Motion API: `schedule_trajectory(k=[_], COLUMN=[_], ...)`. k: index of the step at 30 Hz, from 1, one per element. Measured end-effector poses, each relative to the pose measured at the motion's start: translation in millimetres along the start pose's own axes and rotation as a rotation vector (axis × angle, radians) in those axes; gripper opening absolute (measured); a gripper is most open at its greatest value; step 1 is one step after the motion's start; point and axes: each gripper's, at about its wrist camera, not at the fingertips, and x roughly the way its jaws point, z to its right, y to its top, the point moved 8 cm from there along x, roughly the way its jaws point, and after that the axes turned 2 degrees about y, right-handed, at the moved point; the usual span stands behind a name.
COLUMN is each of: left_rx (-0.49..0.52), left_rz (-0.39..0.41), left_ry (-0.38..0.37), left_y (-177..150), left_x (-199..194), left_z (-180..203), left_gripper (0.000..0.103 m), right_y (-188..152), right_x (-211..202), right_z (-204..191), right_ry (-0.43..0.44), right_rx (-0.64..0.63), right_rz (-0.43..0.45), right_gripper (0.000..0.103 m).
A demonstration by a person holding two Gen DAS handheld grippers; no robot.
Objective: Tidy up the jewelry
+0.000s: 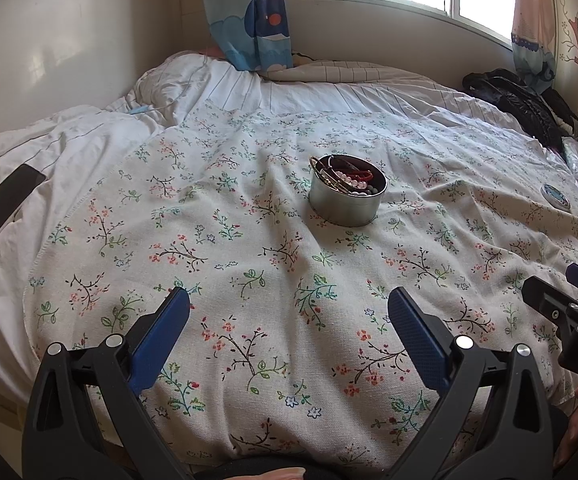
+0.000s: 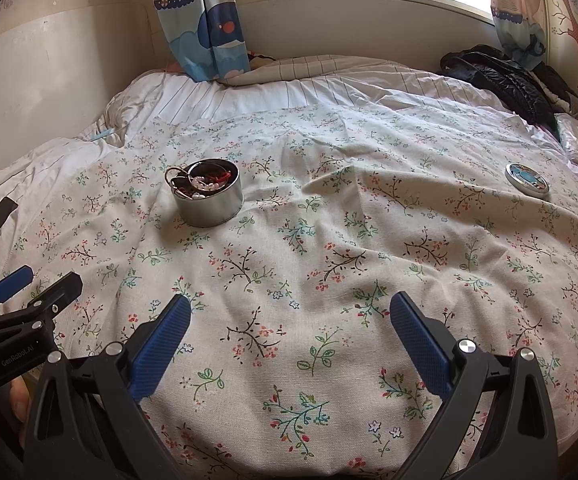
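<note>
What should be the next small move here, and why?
Probably move the right gripper toward the lid on the floral cloth. The round tin stands open with jewelry already inside, and both grippers are open and empty.

1 tin [image 2: 209, 196], 1 lid [image 2: 527, 181], 2 grippers [image 2: 289, 320]

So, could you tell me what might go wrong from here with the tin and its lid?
The round tin sits on soft, wrinkled floral cloth, so a one-sided push or grip could tip it and spill the beads. A gold bangle hangs over its rim and might block the lid or snag a finger. The lid lies far to the right, low and flat, and could be awkward to pinch. Both the left gripper and right gripper are open and empty.
</note>
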Motion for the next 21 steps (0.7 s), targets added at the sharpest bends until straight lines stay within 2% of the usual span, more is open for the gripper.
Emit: schedule_trajectory(k=[9,21], left_rx=[0.0,0.043], left_rz=[-0.025,0.041], left_ry=[-0.003,0.043], left_y=[-2.0,6.3], left_x=[4.6,-6.0], left_z=[2.8,-5.9], left_gripper=[0.095,0.095], right_y=[0.6,-0.1], right_x=[0.7,-2.8], right_z=[-0.7,0.6], right_ry=[0.0,0.02], right_rx=[0.001,0.031], right_rz=[-0.001,0.018], right_gripper=[0.096,0.096])
